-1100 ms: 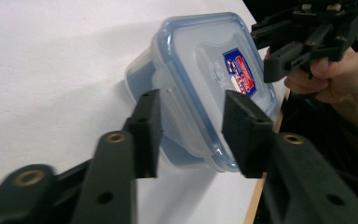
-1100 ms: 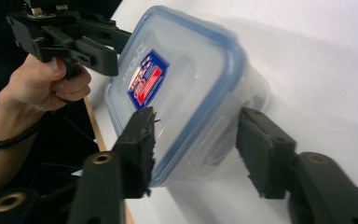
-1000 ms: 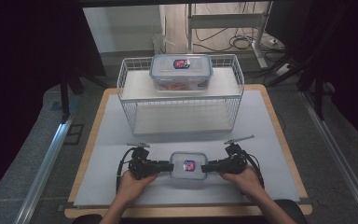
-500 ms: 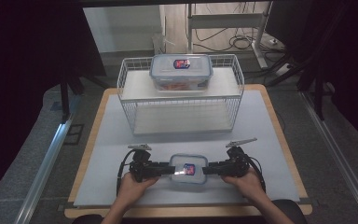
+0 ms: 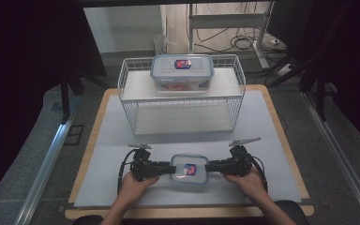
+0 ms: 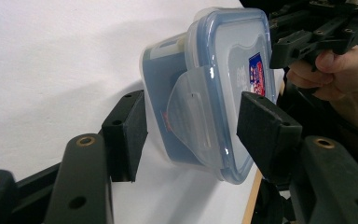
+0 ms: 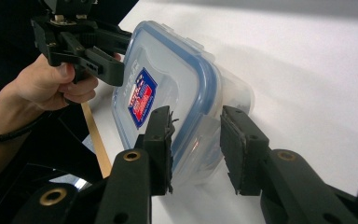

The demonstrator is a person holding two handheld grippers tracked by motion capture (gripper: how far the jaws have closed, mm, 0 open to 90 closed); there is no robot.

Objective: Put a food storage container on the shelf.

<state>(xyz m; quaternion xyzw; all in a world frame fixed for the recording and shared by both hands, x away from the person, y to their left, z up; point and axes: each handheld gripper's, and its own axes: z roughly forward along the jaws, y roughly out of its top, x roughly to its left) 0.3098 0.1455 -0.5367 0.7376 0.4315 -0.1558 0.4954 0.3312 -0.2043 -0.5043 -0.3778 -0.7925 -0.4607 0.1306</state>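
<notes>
At the near edge of the bench (image 5: 122, 140), at 6 o'clock in the high view, a small box (image 5: 189, 169) lies flat between two hand-held grippers. The left hand-held gripper (image 5: 165, 168) meets it from 9 o'clock, the right hand-held gripper (image 5: 212, 167) from 3 o'clock, each held in a hand.

The left gripper view shows what the high view cannot: the jaws stand fairly wide, one pad under the box's base side and one over the lid, both with a gap to the plastic around the end latch. The right gripper view shows its jaws narrower, straddling the opposite latch; the lid-side pad lies against the rim, but whether the other pad presses I cannot tell.

The box (image 6: 205, 93) is clear, rounded-cornered plastic with a blue-rimmed snap lid, translucent flap latches, and a red and blue label (image 7: 141, 98) on top. The pads are black, matt and blocky.

Farther off, at 12 o'clock, stands a white wire rack (image 5: 131, 84) with a flat shelf; on it sits a larger box (image 5: 182, 71) of the same make. The bench is a pale mat on a wood-edged board.
</notes>
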